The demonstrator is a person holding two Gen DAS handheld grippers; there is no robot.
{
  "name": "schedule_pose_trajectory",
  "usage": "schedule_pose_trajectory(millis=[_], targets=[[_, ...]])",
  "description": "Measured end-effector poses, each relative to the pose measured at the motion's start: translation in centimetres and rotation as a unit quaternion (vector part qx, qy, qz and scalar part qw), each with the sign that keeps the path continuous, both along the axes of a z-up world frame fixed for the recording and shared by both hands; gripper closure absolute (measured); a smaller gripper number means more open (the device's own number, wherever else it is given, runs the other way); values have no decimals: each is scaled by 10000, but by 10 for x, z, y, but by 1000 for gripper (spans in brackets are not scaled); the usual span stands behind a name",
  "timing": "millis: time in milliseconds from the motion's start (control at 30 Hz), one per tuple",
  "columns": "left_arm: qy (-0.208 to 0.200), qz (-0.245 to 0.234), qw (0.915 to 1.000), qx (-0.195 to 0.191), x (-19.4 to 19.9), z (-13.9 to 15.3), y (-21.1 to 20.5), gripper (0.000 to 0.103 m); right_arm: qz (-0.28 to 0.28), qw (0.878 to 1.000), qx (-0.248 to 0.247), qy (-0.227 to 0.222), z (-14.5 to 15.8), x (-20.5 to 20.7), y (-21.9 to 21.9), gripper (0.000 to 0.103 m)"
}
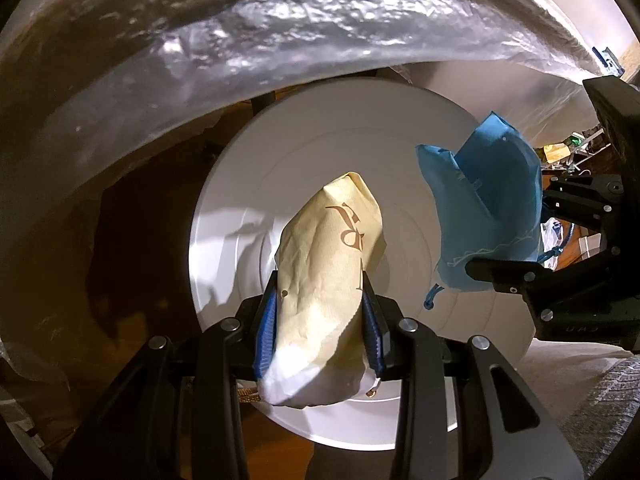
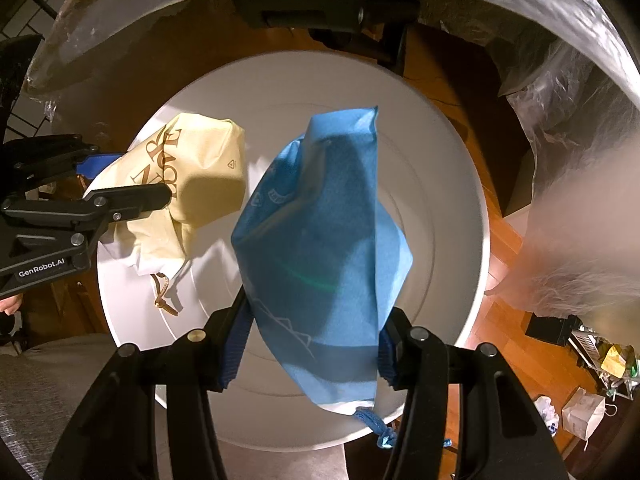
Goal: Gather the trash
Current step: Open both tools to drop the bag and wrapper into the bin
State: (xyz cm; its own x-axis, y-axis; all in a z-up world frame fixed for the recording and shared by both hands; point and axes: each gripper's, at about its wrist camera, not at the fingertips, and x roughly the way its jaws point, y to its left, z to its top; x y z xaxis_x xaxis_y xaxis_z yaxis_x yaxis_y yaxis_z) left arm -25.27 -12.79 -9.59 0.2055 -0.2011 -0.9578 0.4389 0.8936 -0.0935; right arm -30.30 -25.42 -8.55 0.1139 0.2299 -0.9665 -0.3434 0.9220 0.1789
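Trash here is two crumpled paper bags, both held over a round white disc [image 1: 400, 152] w/ a clear plastic liner [image 1: 248, 40] arching across 12 o'clock. Going left to right in the left wrist view: cream bag [image 1: 332, 264] w/ brown lettering sits at 6 o'clock, pinched between the blue pads [image 1: 266, 334] of the left gripper [image 1: 322, 320], jaws closed partway onto it, paper bulging up toward centre; its white lower end hangs below the pads w/ a bit of brown cord beside it. At 3 o'clock the blue bag [image 1: 484, 204] hangs in the right gripper [image 1: 516, 236], blue cord dangling under it, apart from the cream one. In the right wrist view, left to right: left gripper [image 2: 128, 184] enters at 9 o'clock, marked GenRobot.AI, clamped on the cream bag [image 2: 200, 172]; a brown handle loop trails below onto the disc [image 2: 440, 184]. Blue bag [image 2: 328, 248] fills centre to 6 o'clock, squeezed between the right gripper [image 2: 314, 348] fingers, jaws partly closed around it, knotted blue cord at the bottom. Wood floor [image 2: 508, 240] shows at 3 o'clock; small bags and clutter [image 2: 580, 392] lie at 4 o'clock.
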Motion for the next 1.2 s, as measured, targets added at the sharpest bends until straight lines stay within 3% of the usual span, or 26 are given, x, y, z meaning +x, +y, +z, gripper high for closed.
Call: schedule_pose_trajectory(millis=[467,500,567,600,633,800,1033,1200], targets=[[11,-53,10000,48,2,0,-3,64,-3,9999,-128,25,-3,-3,5,50],[12,-45,10000,38,3,0,-3,63,-13,9999,-143,16,-3,-3,5,49],[-52,-5,10000,18,4,3,-2,46,-52,9998,-178,-3,-2,-3,5,38],[-111,13,9999,19,3,5,-2,33,-70,9998,-180,-20,-1,-3,5,34],[-193,16,9998,13,3,8,-1,29,-97,9998,-179,-62,1,-3,4,29],[-370,-100,9993,47,-2,19,-2,27,-118,9994,-228,-232,12,-5,-1,26],[-517,-14,9986,-80,-7,46,9,27,185,9936,-388,-1047,61,-21,-8,22],[-934,-35,9953,-259,-31,94,28,27,349,9825,-408,-1786,109,-42,-15,19]])
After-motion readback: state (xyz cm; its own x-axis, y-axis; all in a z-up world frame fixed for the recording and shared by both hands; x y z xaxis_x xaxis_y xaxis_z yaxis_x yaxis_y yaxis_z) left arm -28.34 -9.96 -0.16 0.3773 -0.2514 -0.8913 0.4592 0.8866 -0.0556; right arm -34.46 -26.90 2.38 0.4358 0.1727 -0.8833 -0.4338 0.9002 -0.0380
